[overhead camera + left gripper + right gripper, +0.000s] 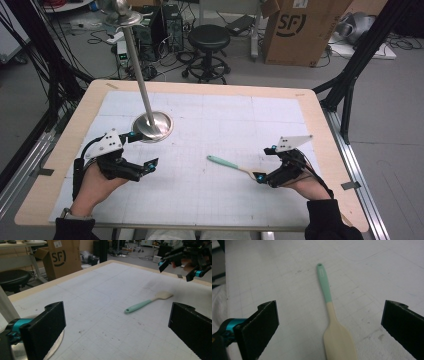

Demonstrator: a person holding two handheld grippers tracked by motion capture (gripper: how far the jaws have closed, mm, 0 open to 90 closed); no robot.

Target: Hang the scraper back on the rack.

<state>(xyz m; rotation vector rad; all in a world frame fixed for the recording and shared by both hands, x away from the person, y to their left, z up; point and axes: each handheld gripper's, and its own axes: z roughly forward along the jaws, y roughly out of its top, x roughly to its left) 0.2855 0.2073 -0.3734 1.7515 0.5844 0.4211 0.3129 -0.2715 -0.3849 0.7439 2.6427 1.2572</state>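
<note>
Both grippers wide open, holding nothing: right gripper (265, 163) straddles the blade of the teal-handled spatula (332, 315) flat on the bench (305, 100), left gripper (142, 150) beside the steel stand base (162, 122).

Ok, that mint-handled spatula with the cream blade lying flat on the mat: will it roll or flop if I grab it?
The mint-handled spatula lies flat on a broad blade, so it probably won't roll. The blade looks like silicone and may flex; the slim handle likely stays stiff. It seems light, so a nudge from the open right gripper could slide it.
</note>
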